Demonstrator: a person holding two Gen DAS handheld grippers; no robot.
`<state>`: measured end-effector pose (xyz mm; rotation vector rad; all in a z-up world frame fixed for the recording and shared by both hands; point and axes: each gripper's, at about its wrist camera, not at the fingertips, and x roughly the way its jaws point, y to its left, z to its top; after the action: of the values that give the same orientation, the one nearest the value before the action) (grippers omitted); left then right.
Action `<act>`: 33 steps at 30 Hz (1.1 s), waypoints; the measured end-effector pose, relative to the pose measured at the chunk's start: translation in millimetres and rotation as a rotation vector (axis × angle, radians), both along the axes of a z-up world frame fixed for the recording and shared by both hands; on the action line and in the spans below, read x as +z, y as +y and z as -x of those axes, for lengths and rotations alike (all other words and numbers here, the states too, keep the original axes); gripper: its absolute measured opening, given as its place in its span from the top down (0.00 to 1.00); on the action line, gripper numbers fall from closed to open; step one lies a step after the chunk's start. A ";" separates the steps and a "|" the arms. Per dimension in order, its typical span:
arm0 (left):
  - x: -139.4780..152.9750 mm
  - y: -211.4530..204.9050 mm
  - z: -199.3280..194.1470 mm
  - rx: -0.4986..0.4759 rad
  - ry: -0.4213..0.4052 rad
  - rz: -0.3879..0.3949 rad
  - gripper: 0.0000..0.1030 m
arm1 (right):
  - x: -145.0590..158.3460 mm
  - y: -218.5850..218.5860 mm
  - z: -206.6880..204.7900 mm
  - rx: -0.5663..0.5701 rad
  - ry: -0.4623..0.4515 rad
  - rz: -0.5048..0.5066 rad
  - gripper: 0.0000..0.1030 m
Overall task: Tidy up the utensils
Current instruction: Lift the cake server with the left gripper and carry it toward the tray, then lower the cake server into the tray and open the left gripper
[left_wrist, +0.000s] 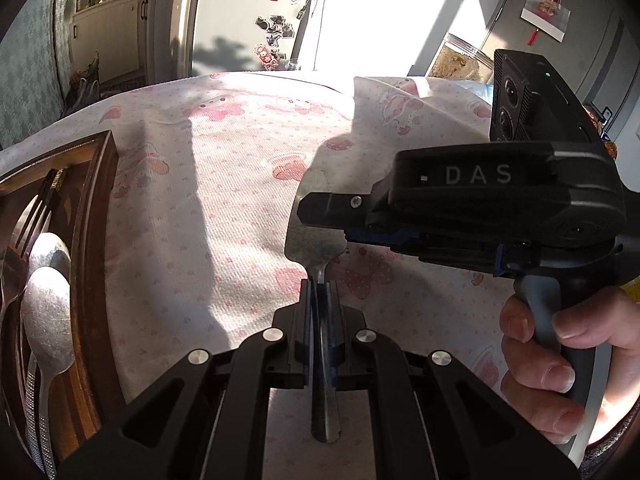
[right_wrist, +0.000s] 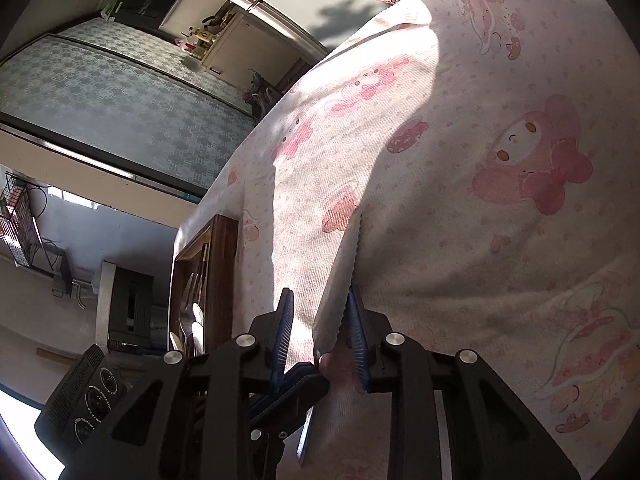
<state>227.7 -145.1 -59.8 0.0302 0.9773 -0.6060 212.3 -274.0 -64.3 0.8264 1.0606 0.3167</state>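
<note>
My left gripper [left_wrist: 319, 286] is shut on the handle of a steel cake server [left_wrist: 310, 236], holding it over the tablecloth with its flat blade pointing away. My right gripper [left_wrist: 320, 206] comes in from the right, its fingers at the blade. In the right wrist view my right gripper [right_wrist: 320, 322] is open, and the server's serrated blade [right_wrist: 340, 300] stands edge-on between its blue pads, close to the right pad. The left gripper's fingertips [right_wrist: 296, 384] show just below. A dark wooden tray [left_wrist: 96, 208] at the left holds spoons [left_wrist: 46, 304], a fork and chopsticks.
The table is covered by a white cloth with pink cartoon prints [left_wrist: 224, 200]. The tray also shows in the right wrist view [right_wrist: 224, 272] at the table's left edge. A fridge with magnets [left_wrist: 264, 12] and a kitchen counter stand behind the table.
</note>
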 end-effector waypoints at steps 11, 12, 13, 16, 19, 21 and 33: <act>16.2 -5.8 19.5 -0.035 -0.074 -0.035 0.53 | 34.1 -8.2 16.8 -0.017 -0.112 -0.038 1.00; 17.2 -5.5 20.5 -0.032 -0.079 -0.035 0.51 | 39.1 -9.1 19.2 -0.016 -0.120 -0.047 1.00; 19.1 -5.1 21.7 -0.028 -0.083 -0.029 0.49 | 43.9 -10.8 21.9 -0.017 -0.132 -0.056 1.00; 23.1 -2.0 27.0 -0.011 -0.092 -0.006 0.50 | 59.0 -14.9 32.7 -0.027 -0.170 -0.076 1.00; 33.5 -2.5 37.7 -0.027 -0.124 -0.011 0.91 | 71.7 -17.8 40.1 -0.037 -0.197 -0.100 1.00; 45.0 -0.1 47.7 -0.029 -0.164 -0.016 0.91 | 82.0 -14.1 43.9 -0.035 -0.223 -0.106 1.00; 89.5 72.5 82.8 0.069 -0.319 -0.081 0.91 | 120.6 62.0 44.7 0.098 -0.320 -0.111 0.99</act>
<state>144.9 -72.6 29.7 0.1602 0.6902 -0.4803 167.6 -212.0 56.3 0.7923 0.7896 0.5753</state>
